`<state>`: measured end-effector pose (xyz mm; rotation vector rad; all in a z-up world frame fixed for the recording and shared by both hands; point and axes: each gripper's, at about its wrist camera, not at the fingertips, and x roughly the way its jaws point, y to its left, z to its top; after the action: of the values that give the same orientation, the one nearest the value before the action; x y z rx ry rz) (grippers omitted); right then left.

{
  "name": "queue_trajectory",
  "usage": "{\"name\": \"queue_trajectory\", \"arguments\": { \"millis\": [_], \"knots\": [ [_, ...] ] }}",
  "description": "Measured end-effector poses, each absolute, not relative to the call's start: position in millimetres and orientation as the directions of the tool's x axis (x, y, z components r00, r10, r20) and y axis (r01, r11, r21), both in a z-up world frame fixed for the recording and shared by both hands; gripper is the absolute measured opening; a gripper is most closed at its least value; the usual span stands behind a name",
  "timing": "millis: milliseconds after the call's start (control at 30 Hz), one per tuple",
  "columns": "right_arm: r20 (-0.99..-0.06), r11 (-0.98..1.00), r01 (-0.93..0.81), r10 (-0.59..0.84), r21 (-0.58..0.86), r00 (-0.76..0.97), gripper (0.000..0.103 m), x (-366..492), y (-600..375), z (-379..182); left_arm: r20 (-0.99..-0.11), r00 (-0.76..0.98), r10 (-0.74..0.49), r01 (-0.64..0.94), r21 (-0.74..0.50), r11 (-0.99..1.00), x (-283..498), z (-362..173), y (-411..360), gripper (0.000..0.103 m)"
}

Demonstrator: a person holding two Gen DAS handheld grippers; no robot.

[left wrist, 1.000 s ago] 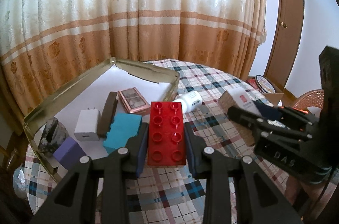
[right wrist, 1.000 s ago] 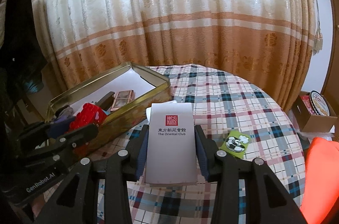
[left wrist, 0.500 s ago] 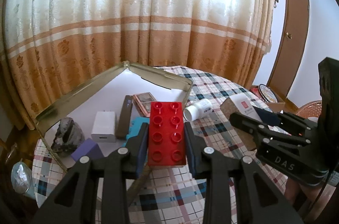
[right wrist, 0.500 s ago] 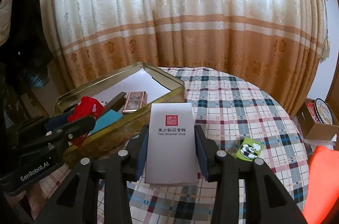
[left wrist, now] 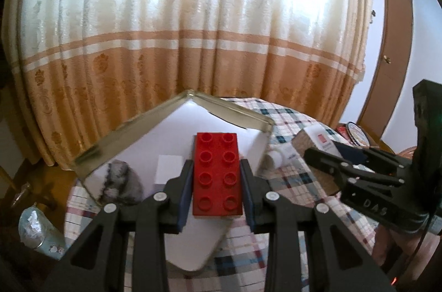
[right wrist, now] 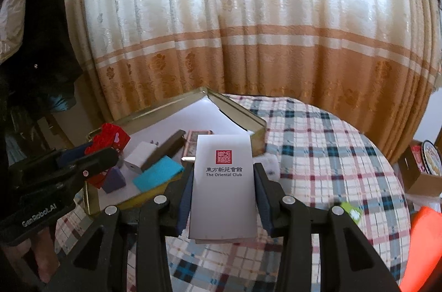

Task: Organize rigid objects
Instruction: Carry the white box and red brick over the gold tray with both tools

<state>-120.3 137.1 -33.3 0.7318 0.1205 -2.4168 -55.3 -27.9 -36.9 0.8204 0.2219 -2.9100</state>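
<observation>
My left gripper [left wrist: 216,178] is shut on a red studded brick [left wrist: 216,173], held above the near end of the open gold tin [left wrist: 237,112]. The same brick [right wrist: 109,137] shows at the left of the right wrist view, over the tin [right wrist: 234,112]. My right gripper [right wrist: 223,181] is shut on a white box printed "The Oriental Club" [right wrist: 223,184], held above the plaid table just right of the tin. Inside the tin lie a white charger [right wrist: 139,159], a teal block [right wrist: 157,173], a purple block [right wrist: 114,180], a dark bar [right wrist: 163,148] and a pink-framed case [right wrist: 193,140].
A grey stone [left wrist: 120,181] lies in the tin's left corner. A white bottle [left wrist: 276,158] lies on the plaid tablecloth [right wrist: 317,154] beside the tin. A green sticker [right wrist: 350,210] sits at the right. Curtains hang behind; a cardboard box [right wrist: 420,167] stands off the table.
Both grippers have risen and moved left toward the tin with their loads. In the left wrist view the tin has slid under the brick, hiding the teal and purple blocks.
</observation>
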Motion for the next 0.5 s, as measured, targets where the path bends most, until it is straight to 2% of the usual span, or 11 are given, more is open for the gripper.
{"name": "queue_trajectory", "arguments": {
  "millis": [500],
  "knots": [
    [-0.544, -0.732, 0.676, -0.602, 0.084, -0.585, 0.044, -129, 80, -25, -0.549, -0.816, -0.180, 0.262, -0.074, -0.962, -62, -33, -88, 0.031]
  ]
}}
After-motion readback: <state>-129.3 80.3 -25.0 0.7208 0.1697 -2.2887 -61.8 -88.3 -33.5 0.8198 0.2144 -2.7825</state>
